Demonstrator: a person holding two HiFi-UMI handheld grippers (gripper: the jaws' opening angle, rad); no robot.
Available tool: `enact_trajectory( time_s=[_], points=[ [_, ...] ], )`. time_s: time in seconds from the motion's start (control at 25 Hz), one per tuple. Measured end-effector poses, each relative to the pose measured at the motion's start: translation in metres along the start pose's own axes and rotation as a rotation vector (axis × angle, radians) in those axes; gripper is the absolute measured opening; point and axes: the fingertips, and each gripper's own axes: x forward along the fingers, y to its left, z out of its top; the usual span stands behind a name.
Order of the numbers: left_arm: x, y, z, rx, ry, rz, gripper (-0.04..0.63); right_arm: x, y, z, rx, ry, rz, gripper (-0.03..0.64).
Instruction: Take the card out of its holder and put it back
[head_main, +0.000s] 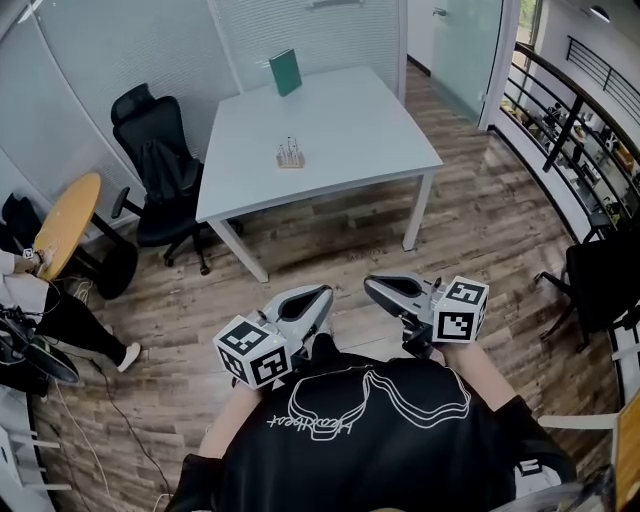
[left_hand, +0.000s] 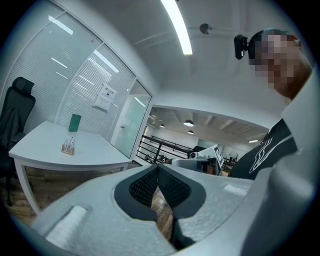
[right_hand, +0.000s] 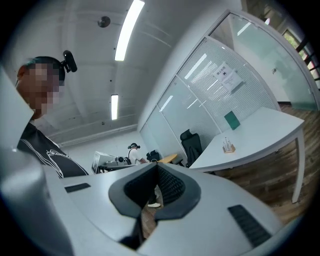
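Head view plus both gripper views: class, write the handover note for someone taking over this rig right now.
Left gripper: shut, empty, held near the person's chest.
Right gripper: shut, empty, likewise.
Holder: small wooden stand on the white table, well ahead of both grippers; its contents are too small to make out.
Done: nothing visible.
Left: walk to the table, pull the card from the holder, put it back.

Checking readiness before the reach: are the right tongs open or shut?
Shut. The right gripper view shows the tips of the right tongs meeting, nothing held between them.
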Motion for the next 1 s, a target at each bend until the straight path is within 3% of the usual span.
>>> enact_trajectory(
  time_s=[0.36, 0.72, 1.0],
  points=[
    [0.032, 0.100, 0.024, -0.045, 0.027, -0.015, 0.014, 0.066, -0.079, 0.023, 0.024, 0.021, -0.042, 0.006],
    [0.072, 0.255, 0.048, -0.162, 0.094, -0.030, 0.014, 0.170, -0.195, 0.041, 0.123, 0.060, -0.104, 0.006],
    [0.087, 0.372, 0.065, -0.229, 0.117, -0.009, 0.014, 0.258, -0.269, 0.066, 0.095, 0.087, -0.130, 0.006]
  ],
)
